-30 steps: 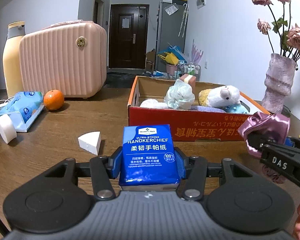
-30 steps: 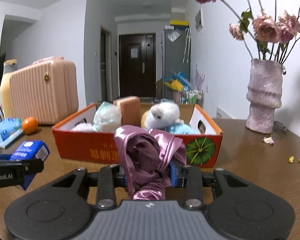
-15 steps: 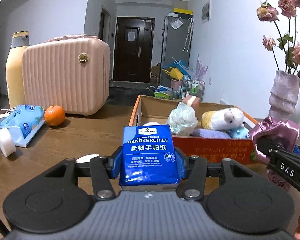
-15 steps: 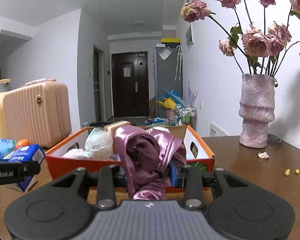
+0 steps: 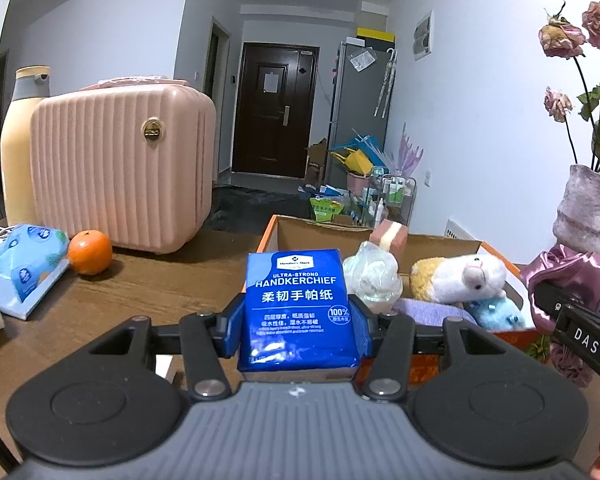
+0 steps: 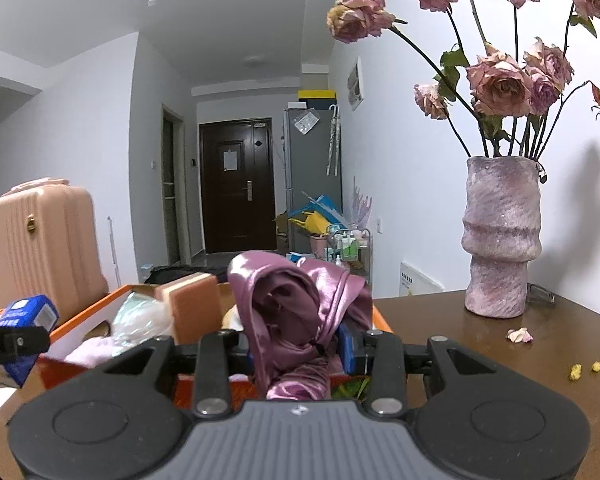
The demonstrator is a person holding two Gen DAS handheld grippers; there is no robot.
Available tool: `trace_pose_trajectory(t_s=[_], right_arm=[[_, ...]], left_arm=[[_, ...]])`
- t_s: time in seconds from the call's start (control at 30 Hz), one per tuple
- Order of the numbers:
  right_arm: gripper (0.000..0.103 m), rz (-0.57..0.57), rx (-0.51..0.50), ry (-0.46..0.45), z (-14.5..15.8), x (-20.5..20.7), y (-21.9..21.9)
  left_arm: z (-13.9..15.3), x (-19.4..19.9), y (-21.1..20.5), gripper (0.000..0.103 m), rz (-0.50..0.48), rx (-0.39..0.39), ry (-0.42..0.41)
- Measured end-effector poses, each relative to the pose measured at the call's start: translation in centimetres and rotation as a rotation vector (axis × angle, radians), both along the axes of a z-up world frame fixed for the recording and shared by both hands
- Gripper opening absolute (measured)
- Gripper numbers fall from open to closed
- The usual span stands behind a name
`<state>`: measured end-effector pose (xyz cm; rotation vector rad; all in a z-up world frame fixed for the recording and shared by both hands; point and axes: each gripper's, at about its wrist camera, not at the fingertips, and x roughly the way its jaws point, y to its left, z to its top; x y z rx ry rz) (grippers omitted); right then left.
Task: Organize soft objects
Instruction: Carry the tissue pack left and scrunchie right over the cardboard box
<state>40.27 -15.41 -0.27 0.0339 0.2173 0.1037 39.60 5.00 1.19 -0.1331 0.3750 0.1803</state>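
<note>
In the left wrist view, the left gripper at lower centre pinches a blue handkerchief pack between its 2 blue pads, in front of the orange cardboard box at centre right, which holds a white plush toy and a sponge; an orange and a pink suitcase sit at left. In the right wrist view, the right gripper at lower centre clamps a bunched purple satin cloth, apparently above the box's near edge, with a vase of dried roses on the table at right.
</note>
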Motion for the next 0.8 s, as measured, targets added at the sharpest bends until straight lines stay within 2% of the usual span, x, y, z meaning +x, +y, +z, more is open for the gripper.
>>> trace_pose_trajectory(t_s=[0.3, 0.8], right_arm=[[0.036, -0.024, -0.002, -0.004, -0.1, 4.2, -0.7], [0.039, 0.018, -0.031, 0.016, -0.4, 11.0, -0.5]], left_arm=[[0.0, 3.7, -0.3, 0.053, 0.004, 0.011, -0.017], [-0.7, 9.9, 0.0, 0.053, 0.003, 0.042, -0.01]])
